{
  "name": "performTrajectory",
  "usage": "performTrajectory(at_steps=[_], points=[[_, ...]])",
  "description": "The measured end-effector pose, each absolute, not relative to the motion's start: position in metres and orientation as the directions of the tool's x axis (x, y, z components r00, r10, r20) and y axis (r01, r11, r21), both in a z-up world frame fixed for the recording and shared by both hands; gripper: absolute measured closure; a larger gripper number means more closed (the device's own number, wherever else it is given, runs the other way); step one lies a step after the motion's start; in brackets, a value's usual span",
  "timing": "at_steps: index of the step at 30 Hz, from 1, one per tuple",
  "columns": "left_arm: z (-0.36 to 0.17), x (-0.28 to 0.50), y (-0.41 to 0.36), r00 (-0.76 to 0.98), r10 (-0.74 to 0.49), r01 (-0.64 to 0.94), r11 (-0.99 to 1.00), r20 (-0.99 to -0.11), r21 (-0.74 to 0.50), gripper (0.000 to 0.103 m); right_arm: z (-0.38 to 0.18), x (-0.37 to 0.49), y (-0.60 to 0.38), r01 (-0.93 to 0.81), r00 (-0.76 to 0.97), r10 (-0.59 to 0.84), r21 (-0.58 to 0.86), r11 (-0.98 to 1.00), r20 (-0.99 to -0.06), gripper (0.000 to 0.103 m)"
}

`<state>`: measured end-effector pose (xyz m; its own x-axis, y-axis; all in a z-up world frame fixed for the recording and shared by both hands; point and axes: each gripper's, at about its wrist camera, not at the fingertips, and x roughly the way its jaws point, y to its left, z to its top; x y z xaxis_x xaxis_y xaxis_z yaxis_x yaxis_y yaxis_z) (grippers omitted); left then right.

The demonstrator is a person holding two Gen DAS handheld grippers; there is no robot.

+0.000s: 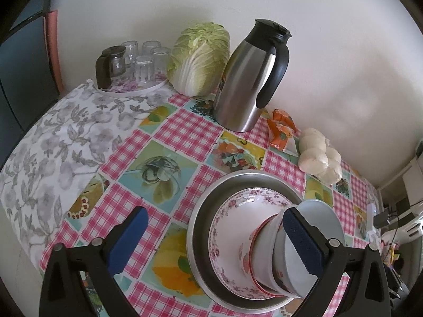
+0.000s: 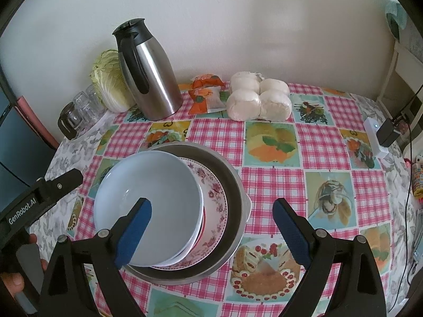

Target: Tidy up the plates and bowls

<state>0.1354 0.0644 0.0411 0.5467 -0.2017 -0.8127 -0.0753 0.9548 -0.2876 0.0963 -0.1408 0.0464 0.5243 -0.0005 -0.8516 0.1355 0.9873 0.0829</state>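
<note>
Blue-padded tongs stand nearest in both wrist views, each pair spread wide with nothing gripped. The left tongs [image 1: 214, 240] straddle bare cloth and the stack's left side; their right pad [image 1: 301, 240] lies against or just in front of the top bowl's outer wall, and which of the two cannot be told. The right tongs [image 2: 211, 232] hover over the stack's right half, their left pad [image 2: 134, 232] showing in front of the white bowl's hollow.

Between them sits the nested stack: a white bowl [image 2: 148, 200] on top, tilted toward the left, over a red-rimmed bowl [image 1: 261, 259], then a flowered bowl [image 1: 232, 227], all inside a steel basin [image 2: 232, 200] on the checked table [image 2: 272, 185].

Stacking appears complete or nearly so, with both tongs let go of the dishes. A fitting next move would be to level the leaning top bowl, or to draw both tongs clear without nudging its rim, since a knock could slide it off.

Farther back stand a steel jug [image 1: 248, 79], a bag of white buns [image 2: 259, 100], orange packets [image 2: 206, 92], a cabbage [image 1: 201, 60] and upturned glasses [image 1: 148, 60] on a tray.
</note>
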Motion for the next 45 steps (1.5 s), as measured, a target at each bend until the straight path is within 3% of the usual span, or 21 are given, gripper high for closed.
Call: performTrajectory(at_steps=[21,45], points=[[0.037,0.096,0.061,0.545,-0.178,-0.015,0.975,-0.82,-0.221,0.0,0.055,0.041,-0.133,0.158,0.568,-0.039,0.062,0.986,-0.822,0.01],[0.028,0.055,0.048,0.549,-0.192,0.088,0.981,-0.814,-0.172,0.0,0.019,0.008,-0.126,0.158,0.486,-0.071,0.008,0.987,-0.871,0.01]])
